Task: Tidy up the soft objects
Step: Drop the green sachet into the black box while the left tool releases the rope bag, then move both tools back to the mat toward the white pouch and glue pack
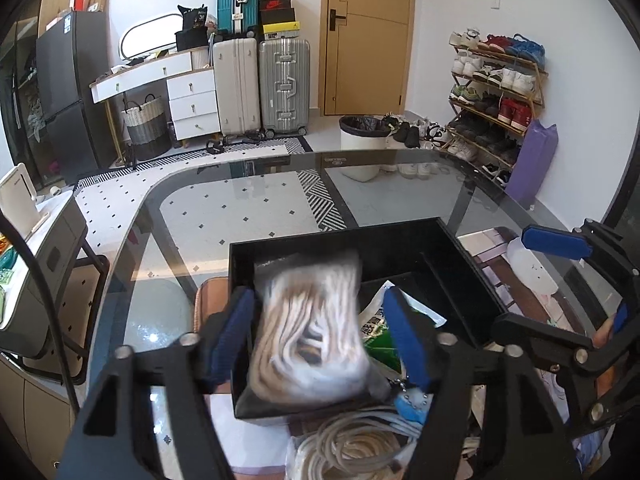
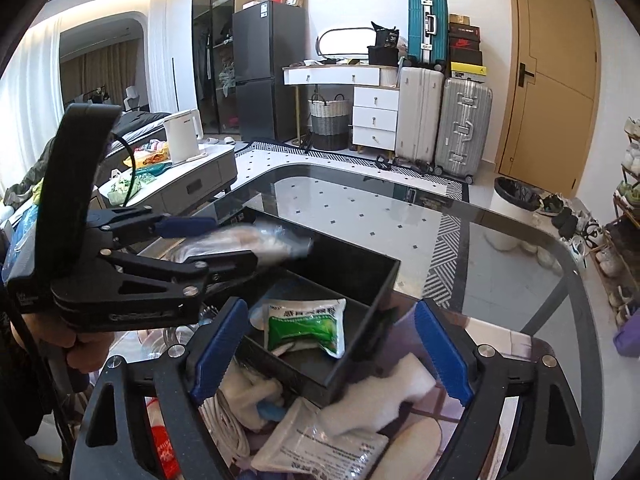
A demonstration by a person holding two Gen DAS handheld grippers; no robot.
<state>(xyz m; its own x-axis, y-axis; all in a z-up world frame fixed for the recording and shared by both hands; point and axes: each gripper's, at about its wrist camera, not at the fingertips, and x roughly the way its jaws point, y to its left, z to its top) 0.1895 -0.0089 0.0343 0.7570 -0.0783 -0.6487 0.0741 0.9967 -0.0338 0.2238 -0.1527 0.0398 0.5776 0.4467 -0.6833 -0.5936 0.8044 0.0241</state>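
**A:** ok so what's the left gripper (image 1: 320, 336) doing? From its own camera I see a clear plastic bag of coiled beige rope (image 1: 310, 328) sitting between the blue pads, all motion-blurred.

**B:** yeah, the pads look parted with a gap on each side of the bag, so I'd say it's not squeezing it. The bag is over the left compartment of the black divided plastic box (image 1: 472, 280), which sits on the dark glass table (image 1: 248, 200). Honestly can't tell if the bag is resting on the box floor.

**A:** and at about 3 o'clock of the bag?

**B:** a white sachet with a green label (image 2: 304, 326), lying flat in the right compartment. Clearer in the right wrist view.

**A:** right gripper (image 2: 330, 354)?

**B:** jaws wide, nothing between the pads. It hangs over the near edge of the box. Below it, around 6 o'clock, there's a pile: a white foam block (image 2: 384, 396), a clear packet with printed text (image 2: 320, 446) and a loose coil of white cable (image 2: 224, 420) at 7 o'clock.

**A:** and the hand?

**B:** the person's left hand (image 2: 80, 354) on the handle, far left of that view.
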